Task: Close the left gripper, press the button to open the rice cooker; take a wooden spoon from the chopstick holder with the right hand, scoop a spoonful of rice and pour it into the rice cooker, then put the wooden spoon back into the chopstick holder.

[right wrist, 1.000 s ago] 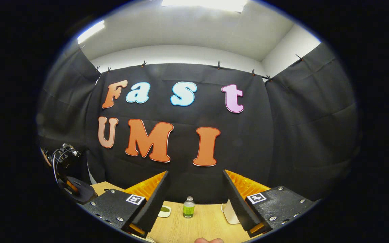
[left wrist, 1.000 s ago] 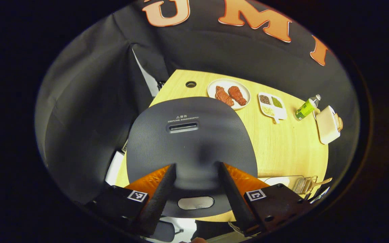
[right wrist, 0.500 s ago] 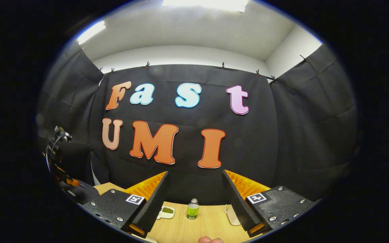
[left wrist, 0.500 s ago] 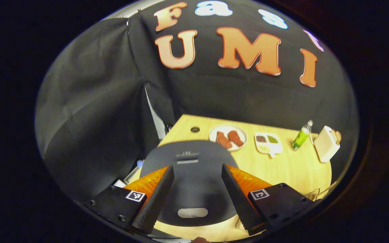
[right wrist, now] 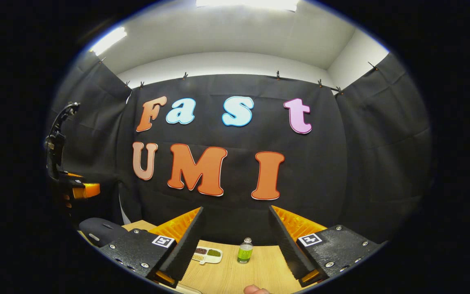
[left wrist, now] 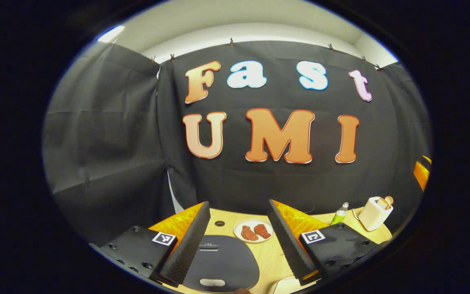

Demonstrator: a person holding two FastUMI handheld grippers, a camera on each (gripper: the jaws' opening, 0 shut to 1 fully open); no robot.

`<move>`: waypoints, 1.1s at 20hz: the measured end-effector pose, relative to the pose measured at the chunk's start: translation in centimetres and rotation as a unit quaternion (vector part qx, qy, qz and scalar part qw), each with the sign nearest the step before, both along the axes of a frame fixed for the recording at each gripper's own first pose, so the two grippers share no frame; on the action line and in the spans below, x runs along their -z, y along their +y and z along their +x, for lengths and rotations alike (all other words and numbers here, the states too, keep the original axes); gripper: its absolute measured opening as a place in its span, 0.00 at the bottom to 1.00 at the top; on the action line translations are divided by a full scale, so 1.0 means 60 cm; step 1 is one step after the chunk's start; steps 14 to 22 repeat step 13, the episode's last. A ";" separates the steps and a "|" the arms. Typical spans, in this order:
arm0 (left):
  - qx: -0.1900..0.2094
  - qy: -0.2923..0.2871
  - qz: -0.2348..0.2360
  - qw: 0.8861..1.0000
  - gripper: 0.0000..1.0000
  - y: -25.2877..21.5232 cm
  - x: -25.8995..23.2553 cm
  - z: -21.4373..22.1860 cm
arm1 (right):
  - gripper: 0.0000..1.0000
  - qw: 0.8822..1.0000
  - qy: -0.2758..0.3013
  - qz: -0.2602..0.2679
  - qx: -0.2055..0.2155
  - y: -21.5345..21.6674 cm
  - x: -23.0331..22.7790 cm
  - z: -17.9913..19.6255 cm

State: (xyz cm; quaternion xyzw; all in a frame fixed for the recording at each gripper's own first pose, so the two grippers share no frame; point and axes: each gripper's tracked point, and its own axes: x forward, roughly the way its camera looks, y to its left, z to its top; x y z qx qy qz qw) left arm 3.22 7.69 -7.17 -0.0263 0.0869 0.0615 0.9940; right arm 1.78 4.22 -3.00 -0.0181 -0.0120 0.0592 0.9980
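Observation:
The rice cooker is dark, with its lid down and a pale button at its near edge; it sits low between my left gripper's fingers. My left gripper is open, empty and held well above the cooker, pointing at the wall. In the right gripper view the rice cooker lies at the far left, with the left gripper raised high above it. My right gripper is open and holds nothing, level over the table.
On the wooden table are a plate of meat, a green bottle and a white toaster. The right gripper view has a divided dish and the green bottle near the back wall.
My left gripper rose and tilted up away from the cooker lid, so the cooker shrank to the bottom of its view. The right gripper barely shifted. Both stayed open.

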 end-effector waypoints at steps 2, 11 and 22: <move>0.009 -0.016 0.008 1.000 0.90 -0.012 -0.019 0.000 | 0.95 1.000 0.008 0.000 -0.008 0.010 0.008 0.000; 0.039 -0.054 0.033 0.997 0.90 -0.046 -0.057 0.011 | 0.95 0.999 0.019 -0.002 -0.027 0.038 0.016 0.008; 0.042 -0.061 0.035 0.997 0.90 -0.051 -0.068 0.019 | 0.95 0.999 0.019 -0.002 -0.028 0.042 0.015 0.014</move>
